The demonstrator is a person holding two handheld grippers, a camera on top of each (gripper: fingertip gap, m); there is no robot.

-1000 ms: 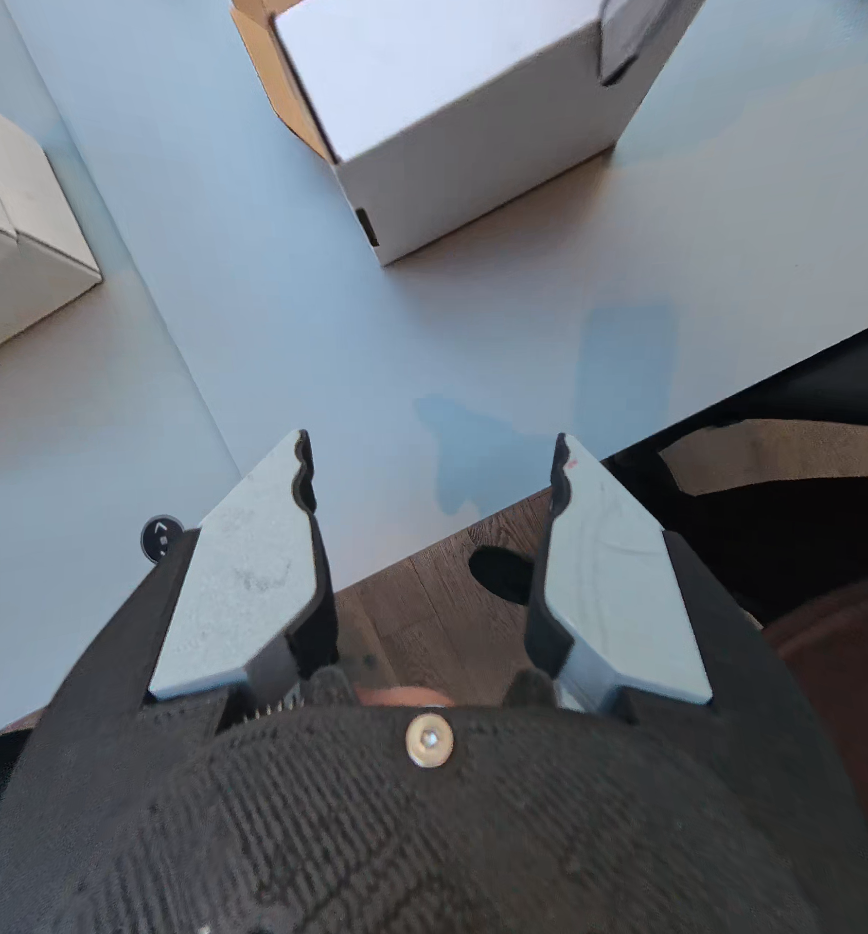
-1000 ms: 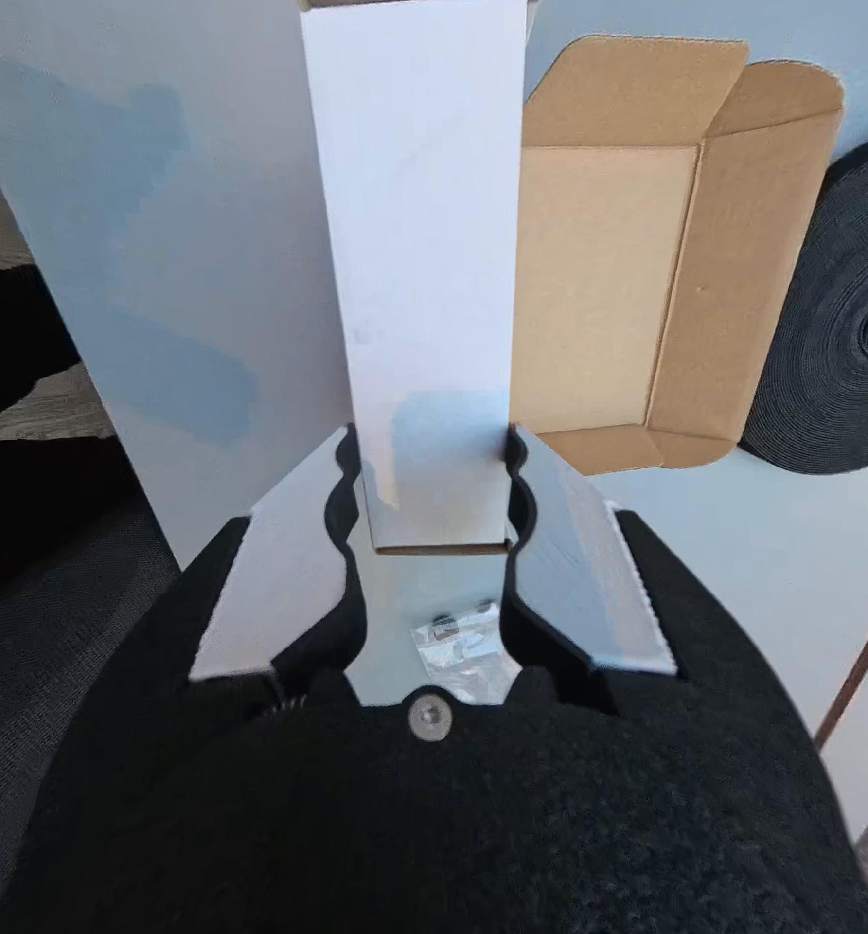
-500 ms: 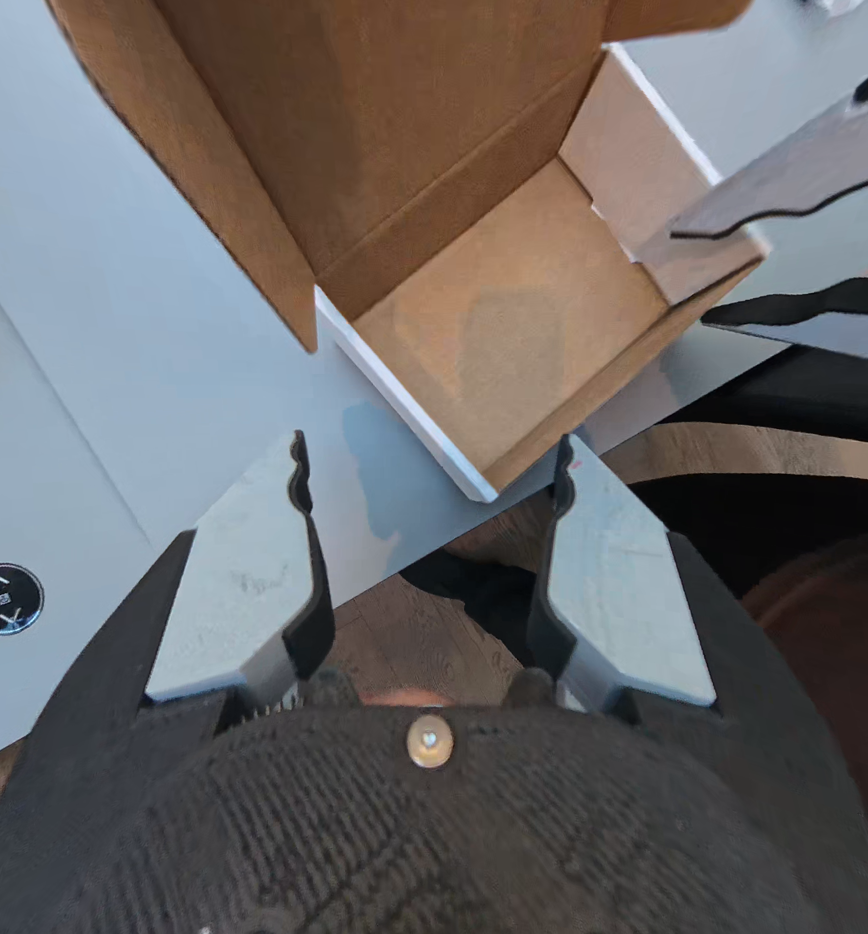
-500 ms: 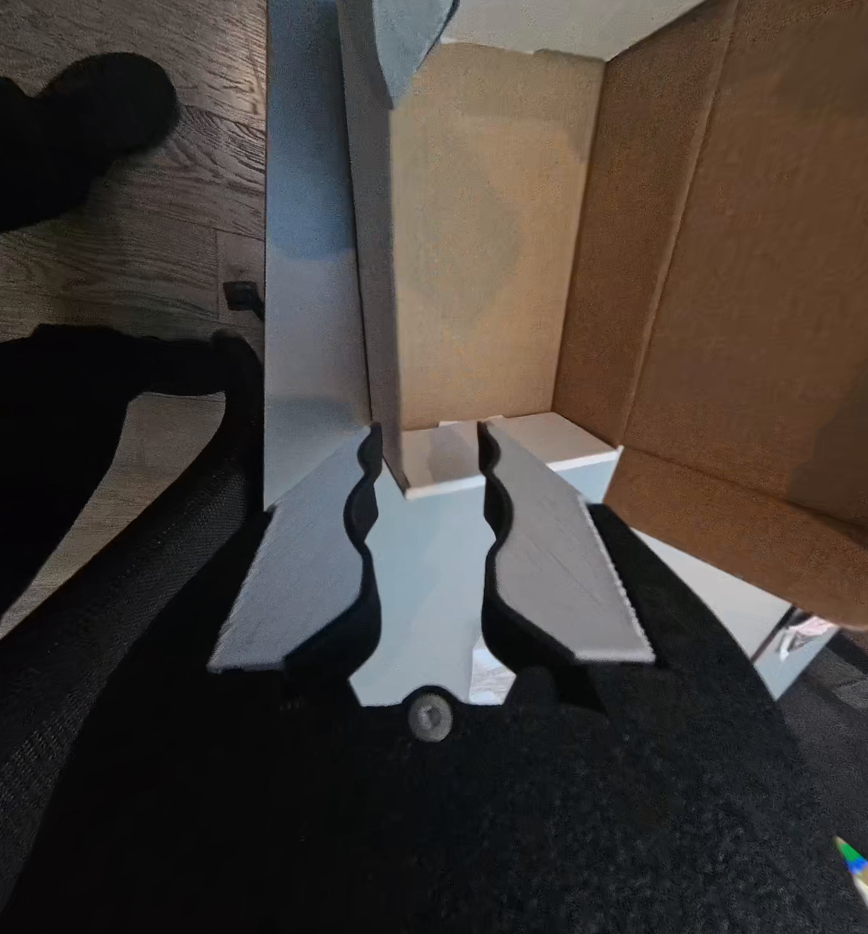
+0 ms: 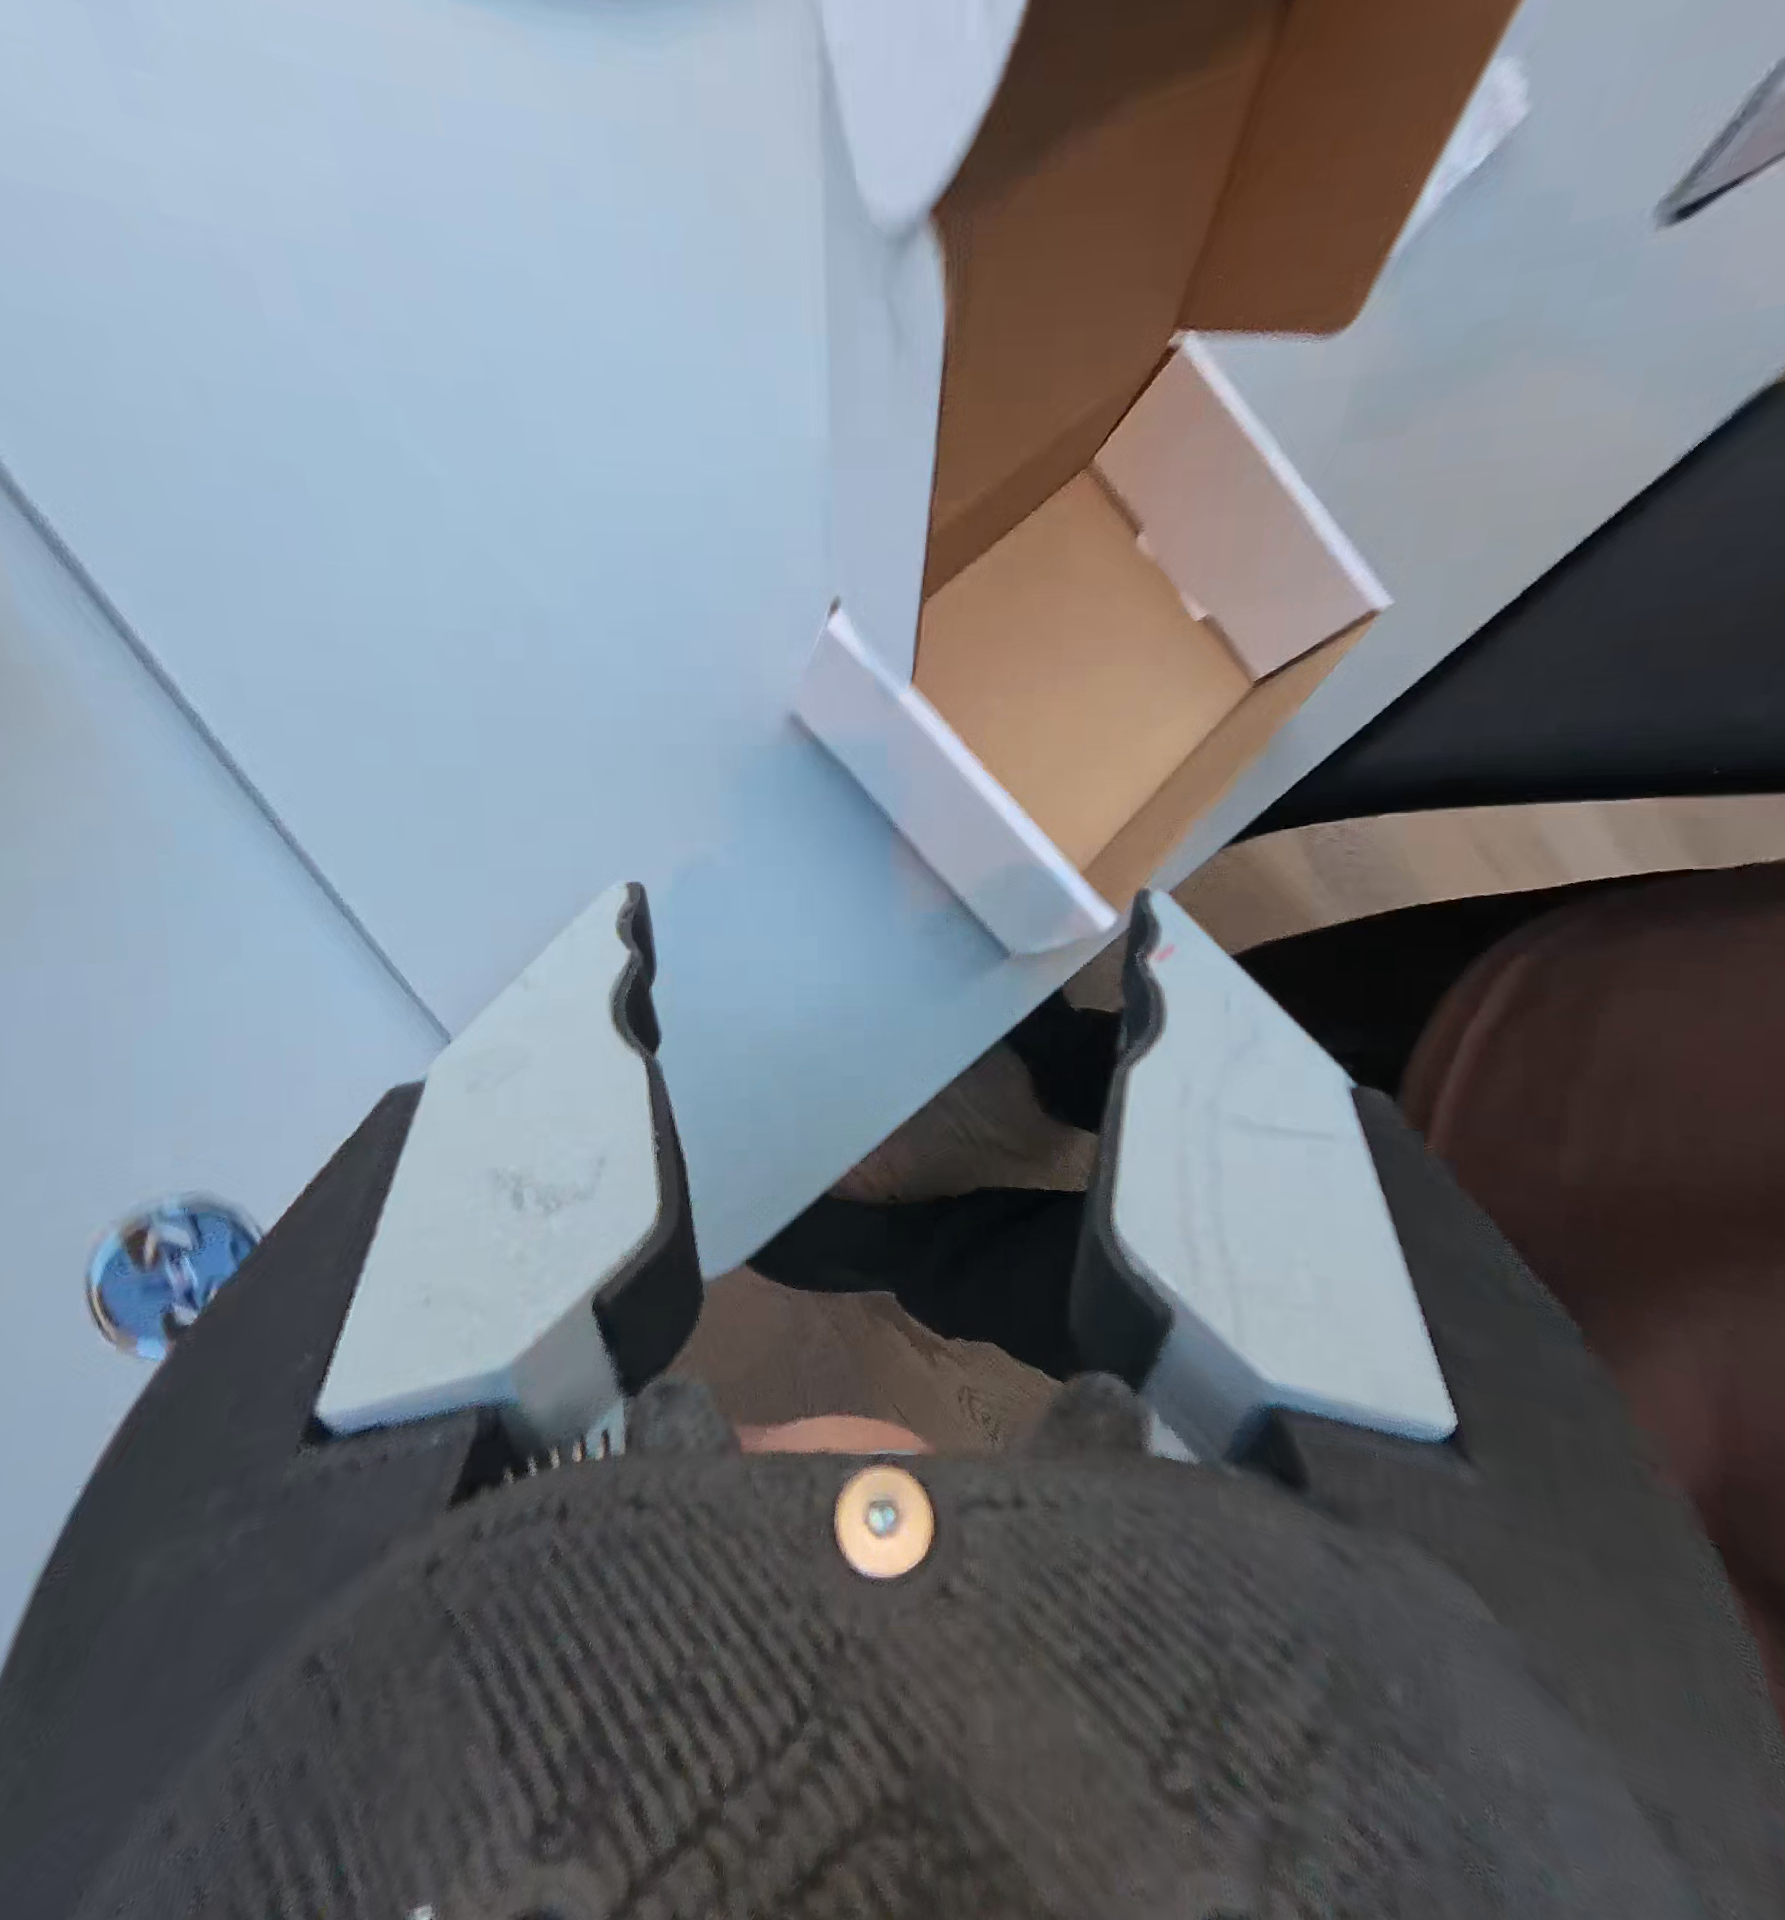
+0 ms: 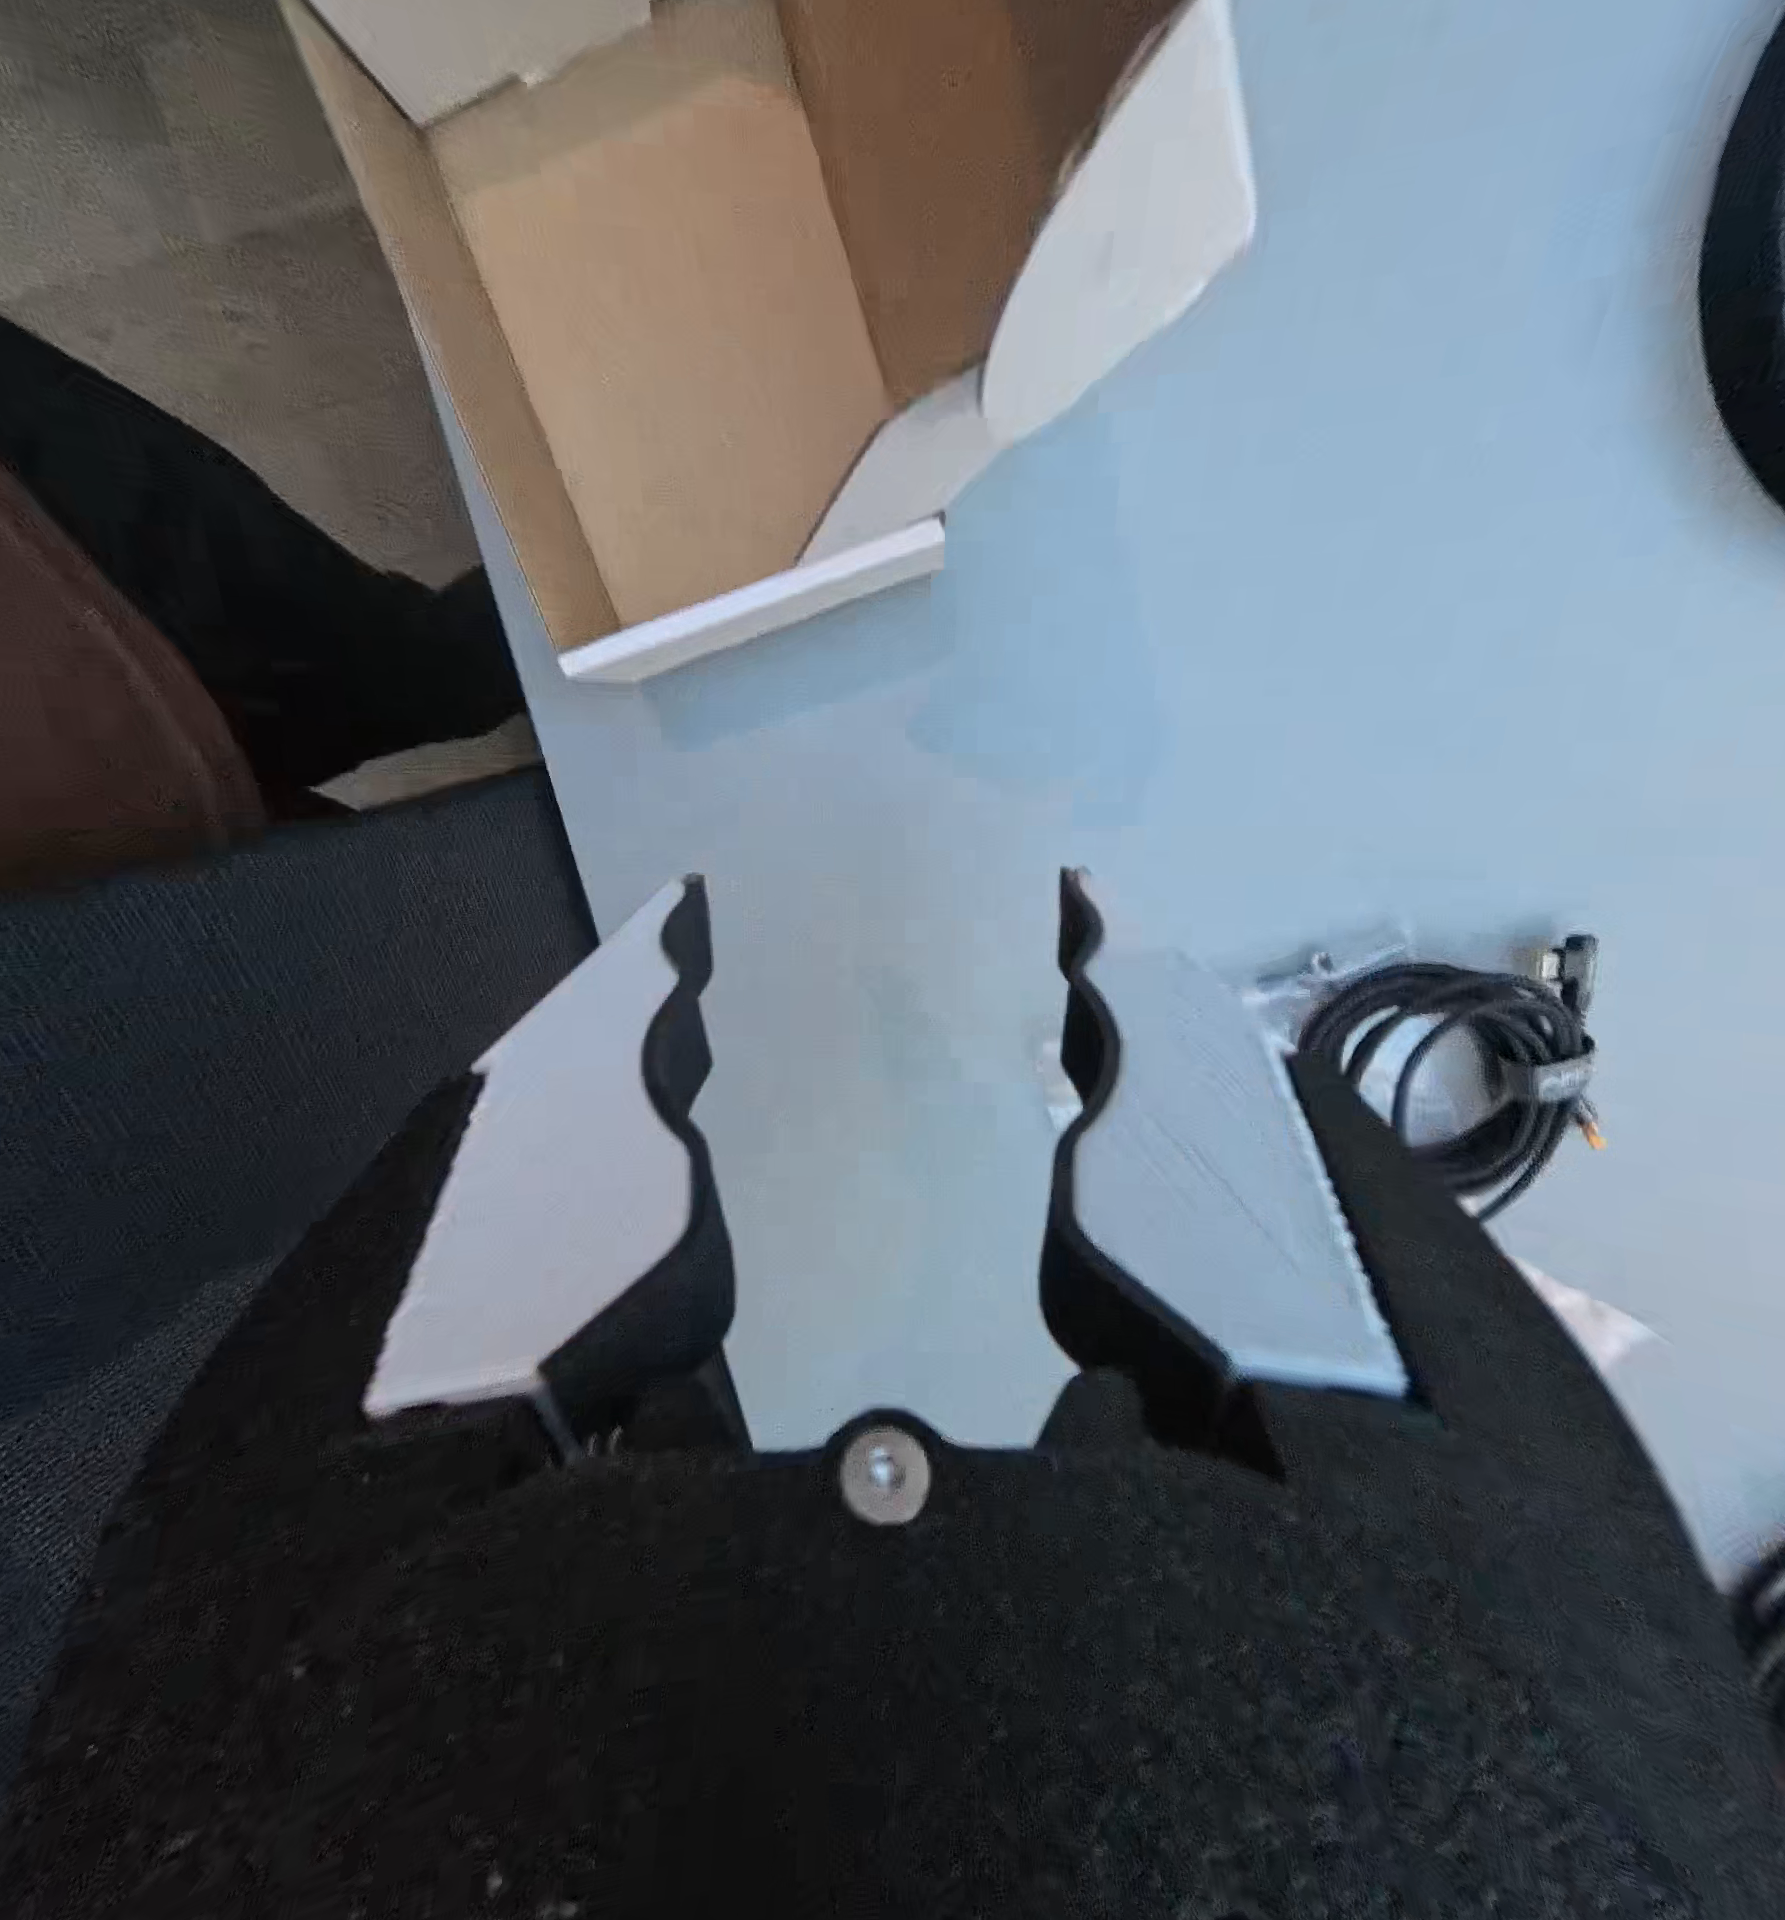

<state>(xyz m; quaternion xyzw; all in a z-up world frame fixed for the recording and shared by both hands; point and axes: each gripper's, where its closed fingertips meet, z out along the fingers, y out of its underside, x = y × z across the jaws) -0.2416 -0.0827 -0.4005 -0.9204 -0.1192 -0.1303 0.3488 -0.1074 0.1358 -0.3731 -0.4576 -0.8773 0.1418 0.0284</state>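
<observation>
Left gripper & right gripper both gape wide, holding nothing, near open white cardboard box w/ brown inside; coiled black cable beside right. No readable writing.

Place: you are in an office or work room.
Table: pale, smooth, with a round button set in it.
Things: open cardboard box, coiled black cable.
Floor: wood.

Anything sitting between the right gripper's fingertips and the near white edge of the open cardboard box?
No. In the right wrist view, the stretch from the right gripper to the open cardboard box is bare table. The coiled black cable lies off to the right.
</observation>
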